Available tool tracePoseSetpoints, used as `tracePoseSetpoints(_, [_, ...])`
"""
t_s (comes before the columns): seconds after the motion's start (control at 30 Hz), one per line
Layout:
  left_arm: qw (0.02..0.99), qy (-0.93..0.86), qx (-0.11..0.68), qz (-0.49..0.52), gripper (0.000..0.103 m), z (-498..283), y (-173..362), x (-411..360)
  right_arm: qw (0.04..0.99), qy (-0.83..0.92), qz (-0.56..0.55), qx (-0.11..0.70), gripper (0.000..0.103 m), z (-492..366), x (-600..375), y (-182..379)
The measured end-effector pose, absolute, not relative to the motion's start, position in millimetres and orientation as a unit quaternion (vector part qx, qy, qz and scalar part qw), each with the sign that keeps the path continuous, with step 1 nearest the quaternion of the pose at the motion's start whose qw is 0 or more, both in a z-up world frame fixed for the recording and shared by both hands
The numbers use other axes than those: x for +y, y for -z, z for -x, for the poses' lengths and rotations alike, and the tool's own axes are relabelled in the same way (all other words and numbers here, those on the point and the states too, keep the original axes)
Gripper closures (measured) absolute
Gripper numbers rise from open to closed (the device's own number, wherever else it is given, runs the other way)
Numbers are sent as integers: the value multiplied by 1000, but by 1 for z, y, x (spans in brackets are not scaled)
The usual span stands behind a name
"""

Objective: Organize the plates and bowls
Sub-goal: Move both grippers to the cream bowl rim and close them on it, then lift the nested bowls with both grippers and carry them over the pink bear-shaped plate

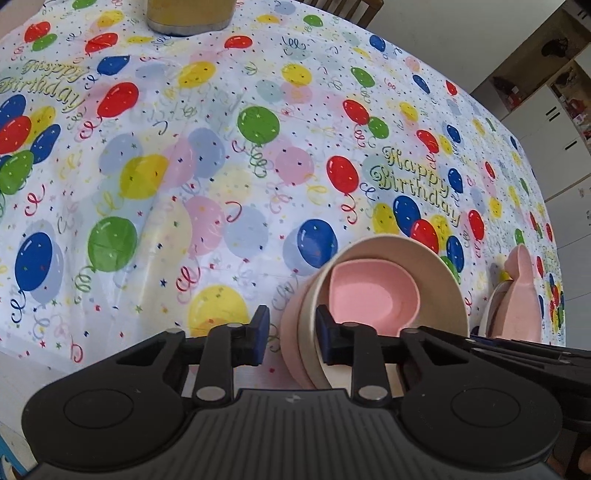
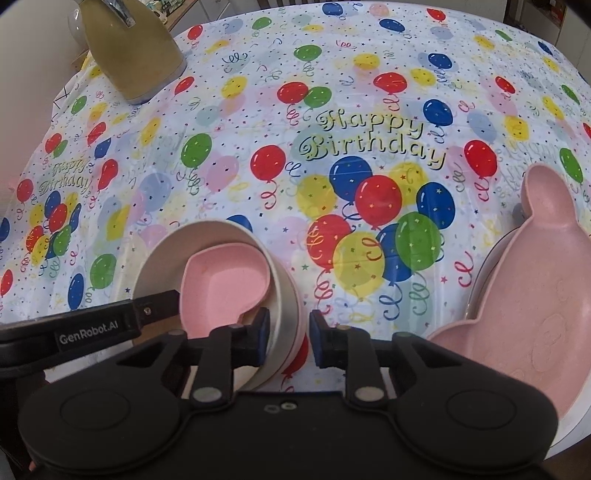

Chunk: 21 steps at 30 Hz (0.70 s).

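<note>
A small pink bowl (image 1: 373, 291) sits inside a cream bowl (image 1: 436, 273), which rests in a pink bowl (image 1: 291, 332). My left gripper (image 1: 291, 334) is open, its jaws astride the stack's near-left rim. In the right wrist view the same pink bowl (image 2: 225, 284) lies in the cream bowl (image 2: 284, 295). My right gripper (image 2: 288, 338) is open, its jaws astride that stack's right rim. A pink bear-shaped plate (image 2: 532, 280) lies on a white plate (image 2: 484, 266) to the right. The bear-shaped plate also shows in the left wrist view (image 1: 521, 295).
A balloon-print birthday cloth (image 2: 332, 147) covers the table. An olive kettle (image 2: 129, 51) stands at the far left; it shows at the top of the left wrist view (image 1: 188, 14). The left gripper's arm (image 2: 88, 328) reaches in from the left. White cabinets (image 1: 554, 122) stand beyond the table.
</note>
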<state>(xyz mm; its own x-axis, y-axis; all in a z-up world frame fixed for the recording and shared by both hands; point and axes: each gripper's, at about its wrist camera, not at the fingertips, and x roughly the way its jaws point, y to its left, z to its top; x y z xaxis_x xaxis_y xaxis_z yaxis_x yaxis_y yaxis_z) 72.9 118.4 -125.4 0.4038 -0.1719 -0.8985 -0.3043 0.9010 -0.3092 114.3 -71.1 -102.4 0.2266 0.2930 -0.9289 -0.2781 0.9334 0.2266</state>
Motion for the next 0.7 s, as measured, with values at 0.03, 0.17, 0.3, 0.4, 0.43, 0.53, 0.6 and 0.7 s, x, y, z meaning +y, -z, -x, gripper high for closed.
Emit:
tracePoseSetpoints(0.03, [808,-37,545,221,82,-72,125,117,782,-183,-6,596,85,-114,-70,102])
tracePoseSetpoints(0.17, [810,-31,543,217,87,-70,121,113,783,-181,1,595,86,-112,-69,102])
tracePoseSetpoints(0.3, [811,-30,543,215,87,-68,119,112,785,-180,7,593,88,-110,-70,102])
tracePoseSetpoints(0.4, [812,-30,541,215,87,-65,117,111,786,-180,10,591,89,-107,-71,101])
tracePoseSetpoints(0.43, [813,-30,540,215,87,-65,115,110,787,-179,10,590,89,-106,-71,99])
tracePoseSetpoints(0.53, [817,-27,535,215,87,-62,107,107,792,-180,12,584,89,-104,-74,92])
tracePoseSetpoints(0.6, [821,-22,530,213,87,-62,100,103,797,-180,15,577,89,-104,-76,83])
tracePoseSetpoints(0.7, [827,-13,521,210,87,-63,87,96,805,-178,15,566,89,-104,-83,70])
